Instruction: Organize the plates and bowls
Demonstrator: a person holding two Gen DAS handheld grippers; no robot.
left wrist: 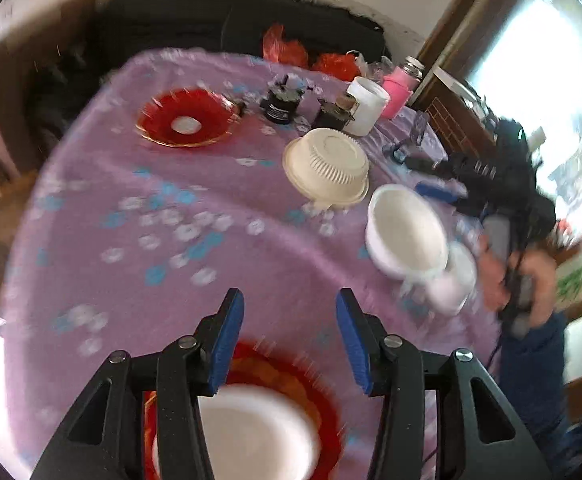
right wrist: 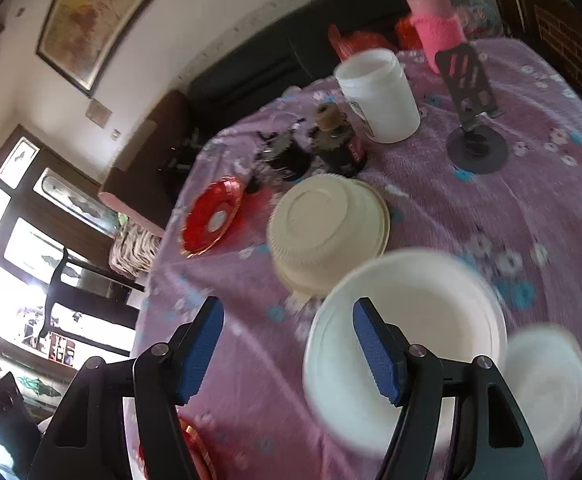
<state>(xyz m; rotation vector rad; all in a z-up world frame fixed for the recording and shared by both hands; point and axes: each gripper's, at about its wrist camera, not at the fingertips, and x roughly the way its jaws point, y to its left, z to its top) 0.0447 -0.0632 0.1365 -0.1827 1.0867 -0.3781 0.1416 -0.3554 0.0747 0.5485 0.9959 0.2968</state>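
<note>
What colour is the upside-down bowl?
Cream, with a ribbed side; it shows best in the left wrist view.

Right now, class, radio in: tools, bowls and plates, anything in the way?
Left tool open, empty. Right tool open, empty. White bowl upright beside upturned cream bowl. Dark jars beyond; nothing blocking.

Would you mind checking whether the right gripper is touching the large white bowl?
Cannot tell. In the right wrist view the right gripper has open jaws, one overlapping the white bowl, but blur hides any contact or gap.
</note>
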